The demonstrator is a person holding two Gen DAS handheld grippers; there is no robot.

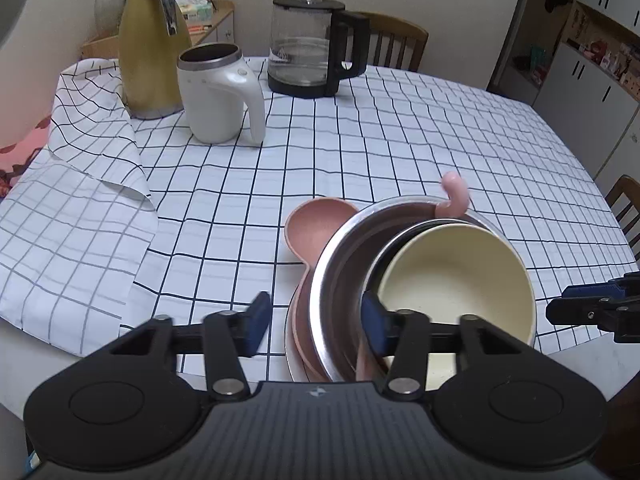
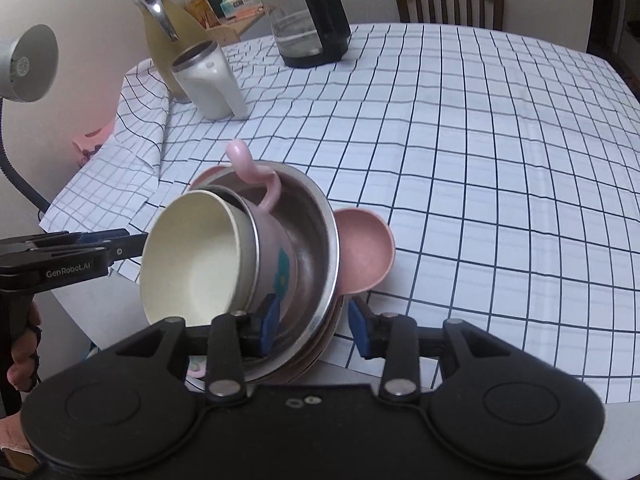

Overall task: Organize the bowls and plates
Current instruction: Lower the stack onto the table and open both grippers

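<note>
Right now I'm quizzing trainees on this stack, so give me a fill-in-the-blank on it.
1. The cream bowl sits inside a ____ mug.
2. The mug rests in a ____ steel bowl.
3. The tablecloth has a ____ pattern.

Missing: pink; larger; checked

A cream bowl [image 2: 192,264] sits inside a pink cup [image 2: 276,256] in a steel bowl [image 2: 316,232], between the right gripper [image 2: 312,326]'s parted jaws.
</note>
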